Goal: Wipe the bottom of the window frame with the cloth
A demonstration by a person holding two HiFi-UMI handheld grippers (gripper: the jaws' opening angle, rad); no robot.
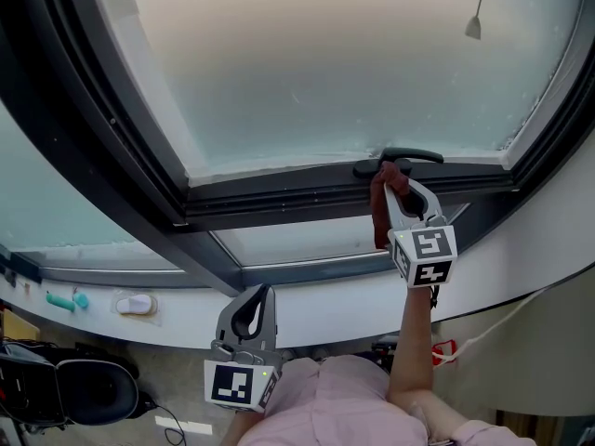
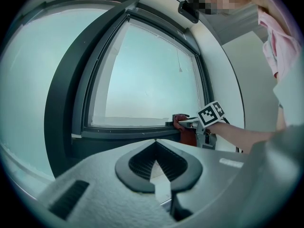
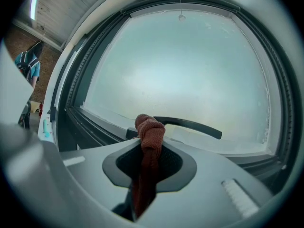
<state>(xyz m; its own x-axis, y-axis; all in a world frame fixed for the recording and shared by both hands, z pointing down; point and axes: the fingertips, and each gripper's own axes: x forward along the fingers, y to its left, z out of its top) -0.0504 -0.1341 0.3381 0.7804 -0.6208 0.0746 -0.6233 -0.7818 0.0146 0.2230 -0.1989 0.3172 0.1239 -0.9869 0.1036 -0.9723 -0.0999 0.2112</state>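
**Cloth clamped against the lower frame rail, beside the handle**

The right hand-held gripper (image 1: 398, 189) reaches up to the bottom rail of the dark window frame (image 1: 279, 201). Its jaws are closed on a reddish-brown cloth (image 1: 380, 210). In the right gripper view the cloth (image 3: 149, 133) runs up between the jaws, and its bunched end sticks out past the tips. That end sits at the base of the black window handle (image 3: 190, 125). In the head view the rest of the cloth hangs down along the gripper's left side, in front of the rail.

The left hand-held gripper (image 1: 260, 295) is held low, well apart from the right one, below the white window sill (image 1: 316, 297). In its own view the jaws meet at the tips with nothing between them (image 2: 155, 143), and it faces the window, where the right gripper shows.

At the sill's left end lie a small teal object (image 1: 65, 300) and a white one (image 1: 136, 303). A pull cord (image 1: 474, 24) hangs before the frosted pane.
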